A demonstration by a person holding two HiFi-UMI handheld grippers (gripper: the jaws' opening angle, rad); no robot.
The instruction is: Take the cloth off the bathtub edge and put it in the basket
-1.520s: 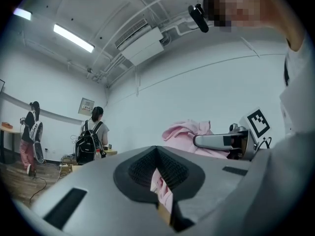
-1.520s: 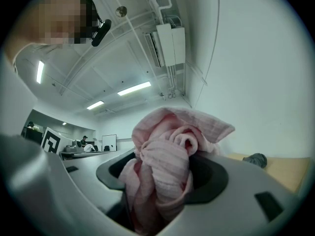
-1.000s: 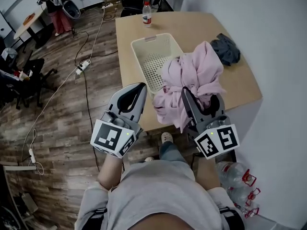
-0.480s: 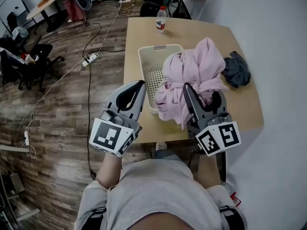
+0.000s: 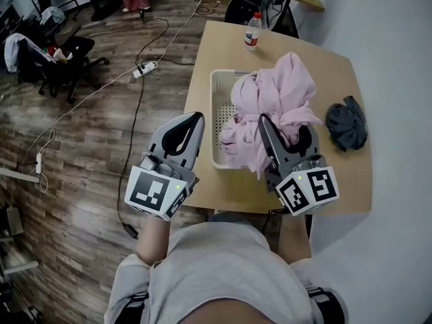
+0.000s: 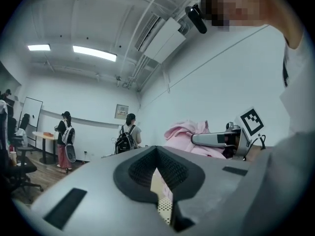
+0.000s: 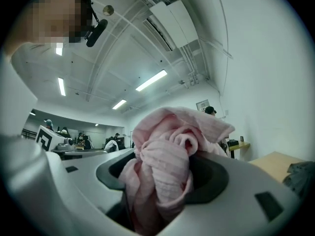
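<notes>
A bunched pink cloth (image 5: 277, 93) is clamped in my right gripper (image 5: 285, 128), which is shut on it; folds fill the gap between the jaws (image 7: 162, 166) in the right gripper view. The cloth hangs over the right side of a cream perforated basket (image 5: 216, 113) on the wooden table (image 5: 337, 174). My left gripper (image 5: 196, 119) hovers left of the basket, over the table's edge, jaws shut and empty (image 6: 156, 149). In the left gripper view, a bit of the basket (image 6: 165, 208) shows through the jaws, with the pink cloth (image 6: 184, 131) beyond.
A dark grey cloth (image 5: 347, 127) lies on the table at the right. A water bottle (image 5: 252, 31) stands at the far edge. Cables and a power strip (image 5: 145, 69) run over the wooden floor at the left. A white wall bounds the right side. People (image 6: 129, 136) stand far off.
Both grippers have moved toward the table with the pink cloth. The basket, formerly left of the cloth, now lies partly under it. The grey cloth has shifted right in view.
</notes>
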